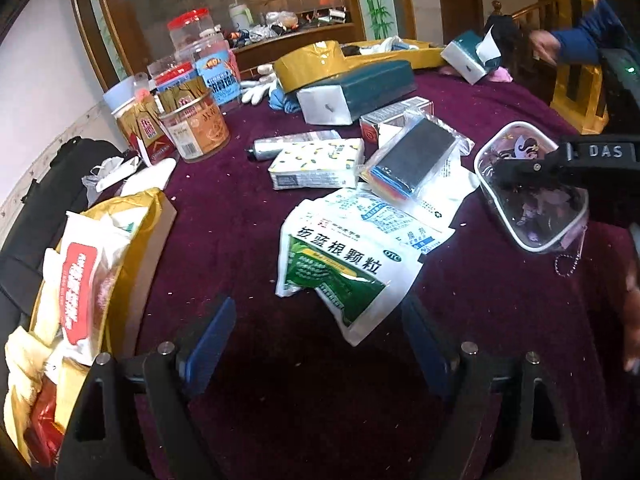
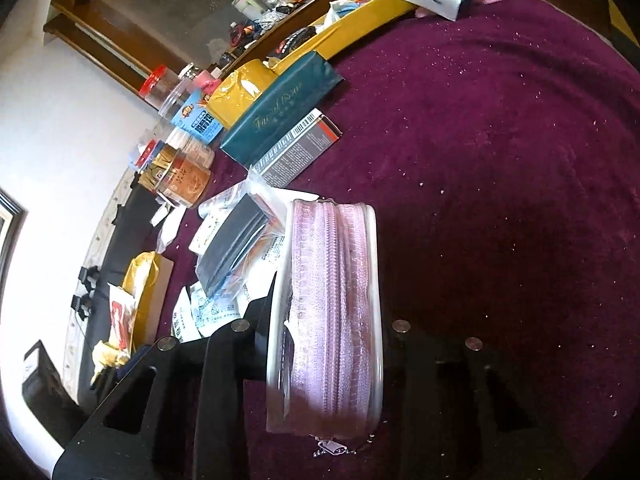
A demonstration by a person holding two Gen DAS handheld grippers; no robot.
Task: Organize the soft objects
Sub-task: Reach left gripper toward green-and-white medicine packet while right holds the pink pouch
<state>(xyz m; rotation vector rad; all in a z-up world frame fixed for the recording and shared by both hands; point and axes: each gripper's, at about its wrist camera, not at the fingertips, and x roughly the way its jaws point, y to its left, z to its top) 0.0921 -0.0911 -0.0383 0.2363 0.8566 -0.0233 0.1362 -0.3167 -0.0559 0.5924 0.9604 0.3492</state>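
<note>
My right gripper is shut on a clear soft pouch with a pink zipper and white rim, held edge-up just above the purple tablecloth. The left wrist view shows the same pouch at the right, cartoon print facing out, in the black right gripper. My left gripper stands open, blue pads wide apart. A white and green medicine bag lies flat just ahead of it, with the bag's near corner reaching between the fingertips, untouched.
A gold box with wipe packs stands at the left edge. Jars and tins crowd the far left. Teal tissue packs, a patterned tissue pack and bagged sponges lie mid-table. A person's hand is at the back right.
</note>
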